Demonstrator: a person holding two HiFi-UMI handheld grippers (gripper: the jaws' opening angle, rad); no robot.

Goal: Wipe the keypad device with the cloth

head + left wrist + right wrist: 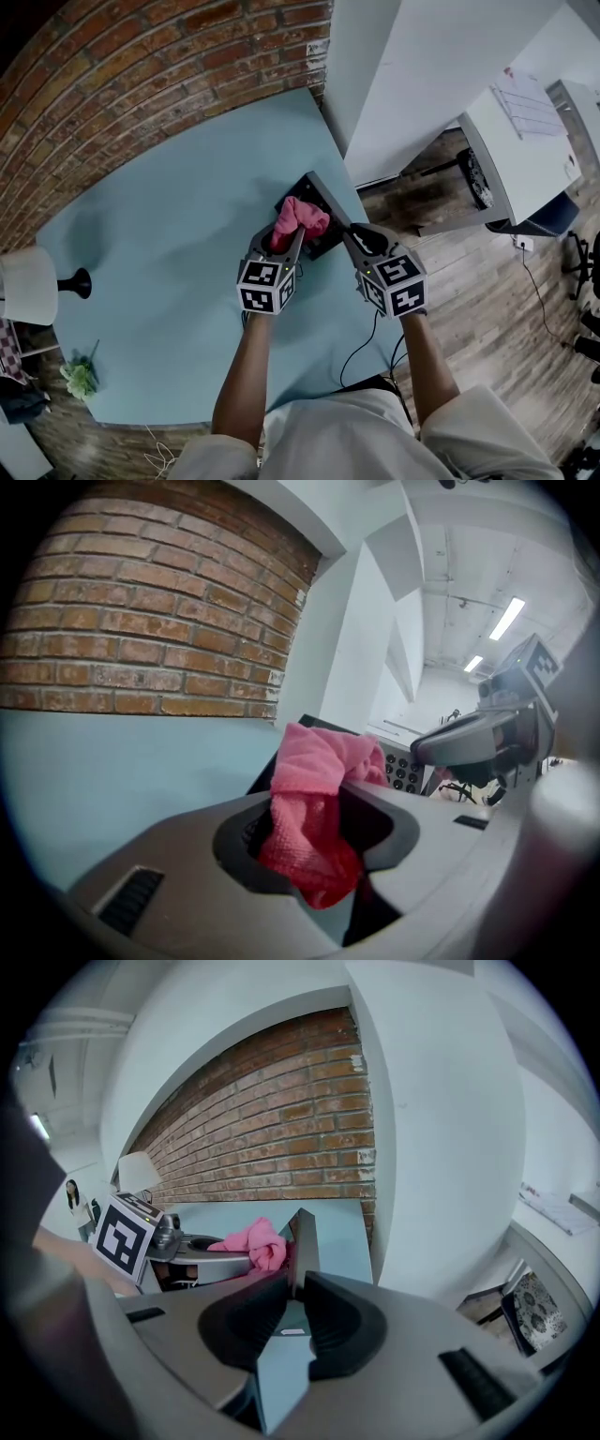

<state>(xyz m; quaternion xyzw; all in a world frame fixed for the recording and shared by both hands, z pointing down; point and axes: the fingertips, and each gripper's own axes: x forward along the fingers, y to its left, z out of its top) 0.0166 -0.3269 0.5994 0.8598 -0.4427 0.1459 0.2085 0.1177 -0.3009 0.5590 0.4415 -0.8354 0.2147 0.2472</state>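
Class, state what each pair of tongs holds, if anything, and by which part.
The left tongs grip the pink cloth by a bunched fold, the rest spilling out above. The right tongs clamp the keypad device by its thin side edge.

Pink cloth [319,789], bunched, clamped in left gripper [323,860], against black round-keyed keypad device [405,771], edge pinched by right gripper [292,1288]

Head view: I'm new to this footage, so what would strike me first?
The bright pink cloth, bunched in the left gripper's jaws, stands out against the pale blue table near its right edge. It is held over the dark keypad device, whose thin edge the right gripper's jaws clamp. Behind runs a red brick wall.
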